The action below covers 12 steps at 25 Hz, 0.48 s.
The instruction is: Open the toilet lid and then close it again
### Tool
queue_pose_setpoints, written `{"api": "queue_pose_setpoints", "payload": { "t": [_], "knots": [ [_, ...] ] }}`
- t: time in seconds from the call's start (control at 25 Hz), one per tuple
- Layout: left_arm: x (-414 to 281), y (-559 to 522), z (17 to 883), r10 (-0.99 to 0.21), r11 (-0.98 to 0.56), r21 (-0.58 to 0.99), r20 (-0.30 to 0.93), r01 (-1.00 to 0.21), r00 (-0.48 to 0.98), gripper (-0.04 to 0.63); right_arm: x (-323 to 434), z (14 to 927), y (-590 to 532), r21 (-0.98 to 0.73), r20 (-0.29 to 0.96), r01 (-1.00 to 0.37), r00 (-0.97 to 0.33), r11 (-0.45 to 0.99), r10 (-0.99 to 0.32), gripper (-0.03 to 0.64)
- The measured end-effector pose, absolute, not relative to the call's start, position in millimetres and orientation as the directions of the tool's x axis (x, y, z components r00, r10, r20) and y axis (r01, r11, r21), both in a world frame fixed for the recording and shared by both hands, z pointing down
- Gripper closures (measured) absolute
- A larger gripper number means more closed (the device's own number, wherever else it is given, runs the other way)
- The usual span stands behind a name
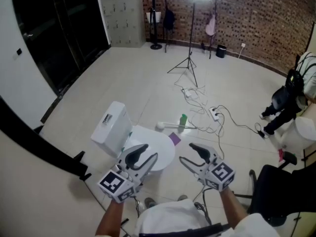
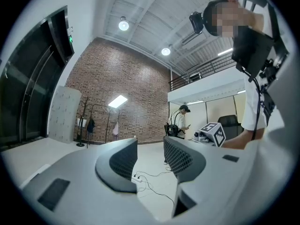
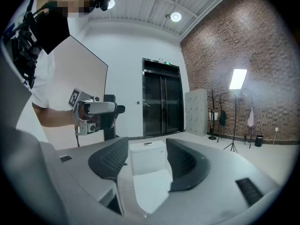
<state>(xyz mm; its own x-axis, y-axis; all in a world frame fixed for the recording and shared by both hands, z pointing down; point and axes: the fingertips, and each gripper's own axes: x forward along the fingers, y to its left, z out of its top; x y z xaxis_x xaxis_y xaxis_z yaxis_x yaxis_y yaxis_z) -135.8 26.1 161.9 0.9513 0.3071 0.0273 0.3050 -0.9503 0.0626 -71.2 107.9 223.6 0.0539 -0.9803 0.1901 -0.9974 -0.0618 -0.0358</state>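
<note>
A white toilet [image 1: 148, 147] stands on the tiled floor with its tank [image 1: 111, 127] at the left and its lid [image 1: 157, 143] lying flat and shut. My left gripper [image 1: 144, 155] hovers over the near part of the lid, open, with nothing between its fingers. In the left gripper view the left gripper [image 2: 150, 150] looks out over the floor towards the brick wall. My right gripper [image 1: 191, 155] hangs to the right of the bowl, also open and empty. In the right gripper view the right gripper [image 3: 146, 148] frames the tank [image 3: 147, 156] and the lid [image 3: 151, 187] from a distance.
A green bottle [image 1: 182, 122], a white brush [image 1: 168, 126] and a purple patch [image 1: 175, 138] lie just beyond the bowl. Cables and a power strip [image 1: 214, 113] run to a light stand [image 1: 189, 63]. A black chair [image 1: 276, 186] stands at the right, a dark rail [image 1: 39, 142] at the left.
</note>
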Motion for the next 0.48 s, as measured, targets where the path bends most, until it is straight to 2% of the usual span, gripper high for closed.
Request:
{"api": "queue_pose_setpoints", "payload": {
  "t": [0.48],
  "knots": [
    [-130, 47, 197, 0.255, -0.967, 0.016, 0.105, 0.255, 0.961, 0.428, -63, 259, 134, -0.075, 0.218, -0.995, 0.044, -0.062, -0.975, 0.353]
  ]
}}
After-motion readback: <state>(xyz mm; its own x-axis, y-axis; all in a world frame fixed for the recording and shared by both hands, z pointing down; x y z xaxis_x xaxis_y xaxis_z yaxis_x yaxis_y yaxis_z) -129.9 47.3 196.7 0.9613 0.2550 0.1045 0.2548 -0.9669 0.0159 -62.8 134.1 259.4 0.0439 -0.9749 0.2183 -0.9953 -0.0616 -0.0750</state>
